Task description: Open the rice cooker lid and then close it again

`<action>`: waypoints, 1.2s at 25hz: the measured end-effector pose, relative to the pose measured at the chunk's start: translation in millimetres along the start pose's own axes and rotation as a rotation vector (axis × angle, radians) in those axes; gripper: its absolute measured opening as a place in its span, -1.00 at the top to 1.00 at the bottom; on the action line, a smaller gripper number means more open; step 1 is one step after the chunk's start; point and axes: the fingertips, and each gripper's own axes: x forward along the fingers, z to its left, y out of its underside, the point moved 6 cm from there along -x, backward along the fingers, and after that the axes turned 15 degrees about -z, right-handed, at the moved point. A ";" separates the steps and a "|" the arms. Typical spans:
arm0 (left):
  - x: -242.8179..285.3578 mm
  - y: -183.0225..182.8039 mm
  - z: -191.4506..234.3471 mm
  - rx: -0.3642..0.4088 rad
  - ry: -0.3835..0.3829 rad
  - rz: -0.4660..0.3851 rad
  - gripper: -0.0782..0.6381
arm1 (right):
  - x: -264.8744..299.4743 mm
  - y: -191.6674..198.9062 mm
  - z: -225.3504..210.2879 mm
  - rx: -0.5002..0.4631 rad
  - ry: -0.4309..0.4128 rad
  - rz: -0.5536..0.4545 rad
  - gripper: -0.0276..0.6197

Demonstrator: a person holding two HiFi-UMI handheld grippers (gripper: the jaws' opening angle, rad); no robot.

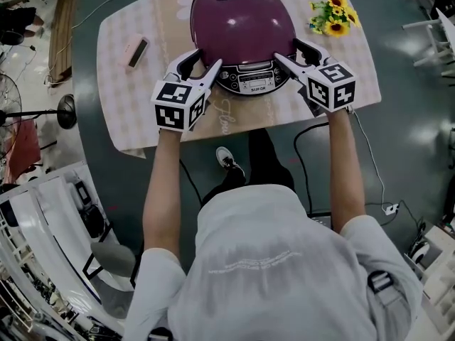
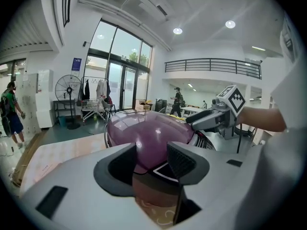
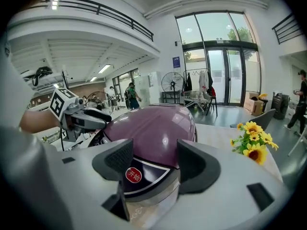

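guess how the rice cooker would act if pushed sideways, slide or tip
Probably slides rather than tips: the rice cooker looks squat and wide-based. Its glossy domed lid is likely slippery to grip. Its bulk suggests real weight.

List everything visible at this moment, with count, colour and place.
rice cooker: one, purple lid shut, table middle.
table: one, beige patterned top.
sunflowers: one bunch, yellow, table's far right corner.
small flat object: one, pink and dark, table's left part; cannot tell what it is.
floor fan: one, black, left of the table.
left gripper: one, white with black jaws, open, cooker's front left.
right gripper: one, same colours, open, cooker's front right.
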 end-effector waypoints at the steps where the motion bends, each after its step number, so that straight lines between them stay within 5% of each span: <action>1: -0.3 0.6 -0.2 0.001 -0.004 -0.004 0.19 | -0.2 1.0 0.6 -0.002 0.004 -0.008 0.06; 30: -2.4 8.4 -0.3 -0.002 -0.044 -0.114 0.19 | -3.5 10.1 2.1 -0.003 0.049 -0.121 0.07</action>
